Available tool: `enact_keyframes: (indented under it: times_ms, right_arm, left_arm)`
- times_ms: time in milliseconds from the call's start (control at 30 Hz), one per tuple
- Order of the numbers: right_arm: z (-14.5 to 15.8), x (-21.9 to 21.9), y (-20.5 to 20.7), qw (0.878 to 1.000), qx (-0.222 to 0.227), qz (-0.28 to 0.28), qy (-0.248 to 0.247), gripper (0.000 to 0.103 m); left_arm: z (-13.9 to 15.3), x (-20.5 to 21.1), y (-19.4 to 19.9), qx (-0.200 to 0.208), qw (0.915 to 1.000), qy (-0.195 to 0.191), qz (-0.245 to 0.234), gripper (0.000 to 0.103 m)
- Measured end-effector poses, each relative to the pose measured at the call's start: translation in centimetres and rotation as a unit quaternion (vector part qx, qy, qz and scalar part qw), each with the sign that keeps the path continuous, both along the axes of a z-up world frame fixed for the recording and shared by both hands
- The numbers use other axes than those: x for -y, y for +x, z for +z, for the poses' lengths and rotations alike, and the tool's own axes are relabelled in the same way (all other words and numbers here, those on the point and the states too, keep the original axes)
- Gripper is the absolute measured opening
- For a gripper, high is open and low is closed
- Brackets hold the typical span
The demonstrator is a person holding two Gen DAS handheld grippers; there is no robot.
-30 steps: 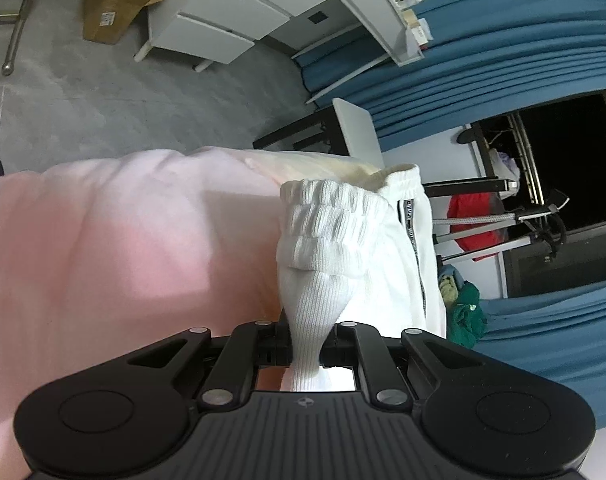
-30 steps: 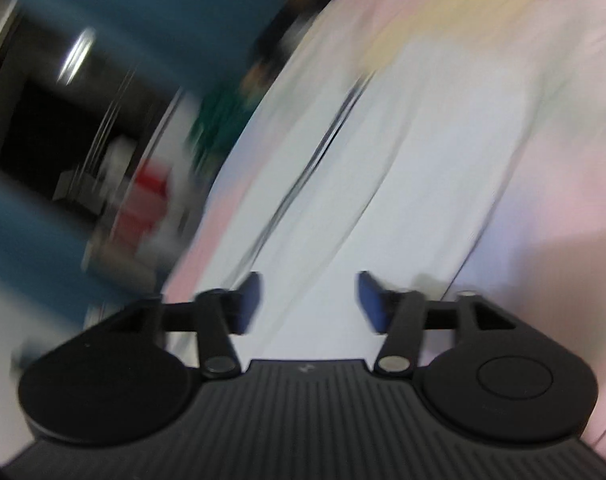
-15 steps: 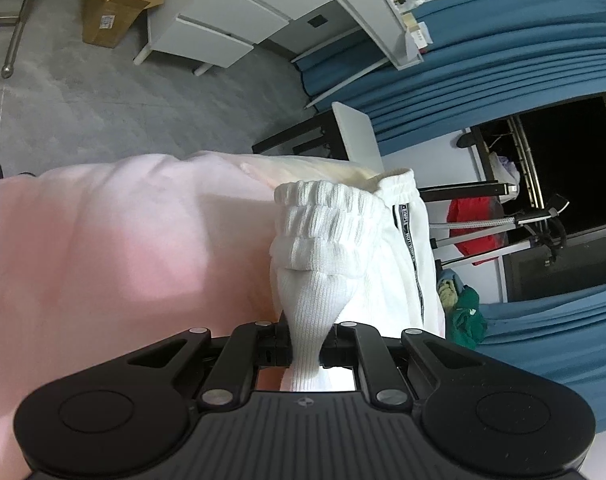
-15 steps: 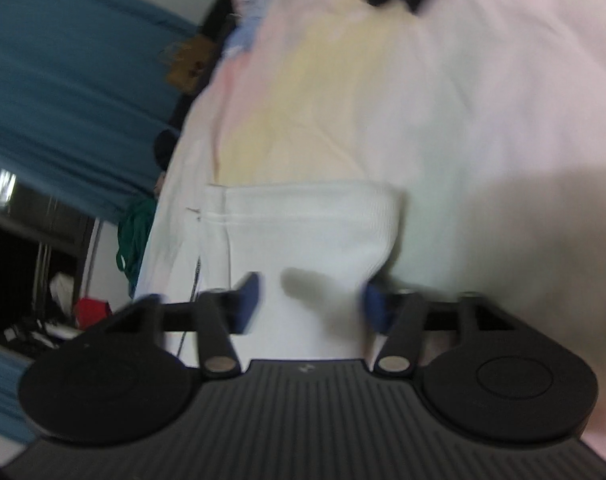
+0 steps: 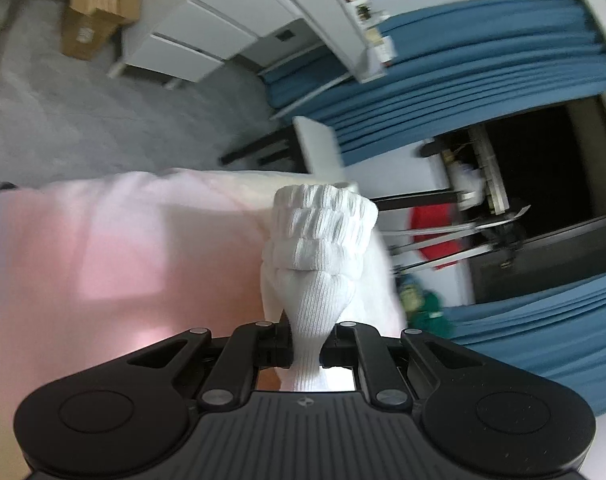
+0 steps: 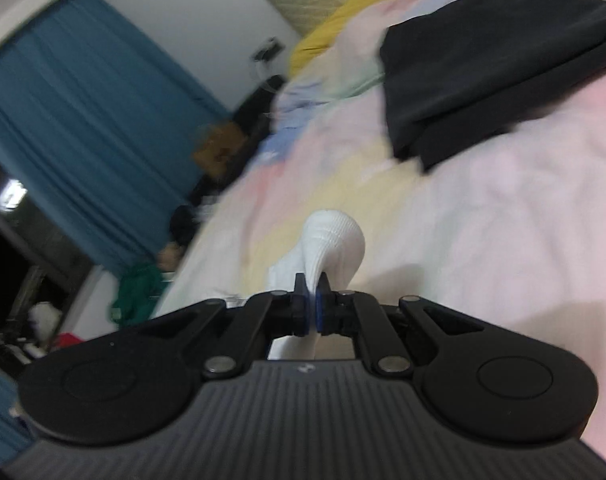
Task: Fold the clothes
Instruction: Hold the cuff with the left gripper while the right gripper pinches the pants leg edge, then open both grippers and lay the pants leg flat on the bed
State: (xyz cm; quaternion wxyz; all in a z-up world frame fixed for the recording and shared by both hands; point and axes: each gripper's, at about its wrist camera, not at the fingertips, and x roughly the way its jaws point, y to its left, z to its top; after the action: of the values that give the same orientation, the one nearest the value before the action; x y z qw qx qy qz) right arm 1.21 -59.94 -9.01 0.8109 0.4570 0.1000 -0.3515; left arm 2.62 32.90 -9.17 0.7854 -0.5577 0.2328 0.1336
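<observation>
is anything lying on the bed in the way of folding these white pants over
Nothing visible right by them. Both the left gripper and the right gripper are shut on the white pants, and the pastel bedspread around them is bare. The only other item on it is a folded black garment farther up the bed, apart from the pants.

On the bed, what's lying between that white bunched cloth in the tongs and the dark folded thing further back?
Nothing but bare pastel bedspread. The right wrist view shows it between the white garment in the right tongs and the black folded clothing.
</observation>
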Motion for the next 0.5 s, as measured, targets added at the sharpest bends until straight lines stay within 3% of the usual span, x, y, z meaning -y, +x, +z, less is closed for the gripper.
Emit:
enact_keyframes:
  times_ms: [100, 200, 300, 400, 500]
  right_arm:
    - [-2.0, 0.8, -0.8, 0.997, -0.051, -0.025, 0.053, 0.006]
    - [-4.4, 2.2, -1.4, 0.99, -0.08, -0.045, 0.107, 0.006]
    - [-5.2, 2.8, -1.4, 0.987, -0.093, -0.047, 0.121, 0.006]
    - [-4.3, 2.5, -0.9, 0.989, -0.099, -0.043, 0.102, 0.008]
    - [-2.8, 1.9, -1.0, 0.991, -0.1, -0.045, 0.074, 0.014]
  left_arm:
    - [-0.6, -0.1, 0.0, -0.064, 0.9977, 0.019, -0.002, 0.01]
    - [-1.4, -0.6, 0.2, -0.095, 0.9954, 0.013, -0.001, 0.01]
    - [-0.9, 0.0, 0.6, -0.111, 0.9927, 0.047, -0.013, 0.012]
    - [0.8, 1.3, 0.4, -0.117, 0.9869, 0.109, -0.021, 0.021]
    - [2.6, 3.0, -0.6, -0.117, 0.978, 0.17, -0.029, 0.047]
